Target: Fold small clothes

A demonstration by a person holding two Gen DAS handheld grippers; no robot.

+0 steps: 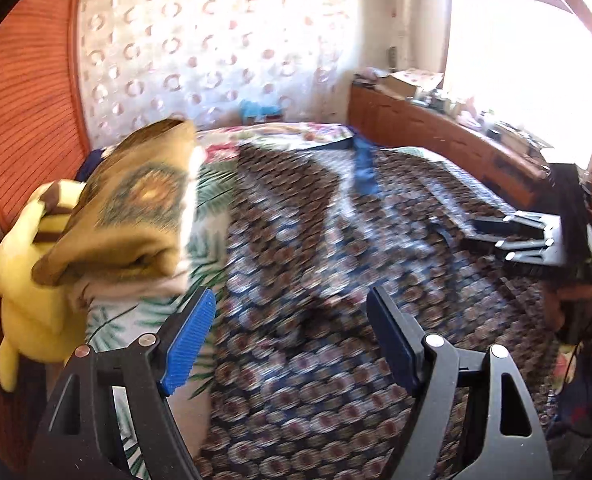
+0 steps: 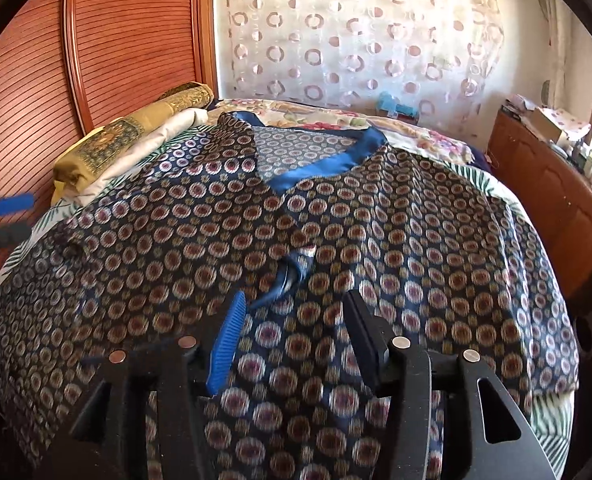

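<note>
Patterned garment, dark blue with rows of round medallions and a blue-trimmed neckline, spread flat across the bed on a leaf-print sheet. Right gripper just above the cloth near a small fold, fingers parted with nothing between them. Left gripper over the garment's left side, fingers wide and empty. Folded yellow-brown cloth and a yellow plush toy lie by the wooden headboard; the left view is blurred.
</note>
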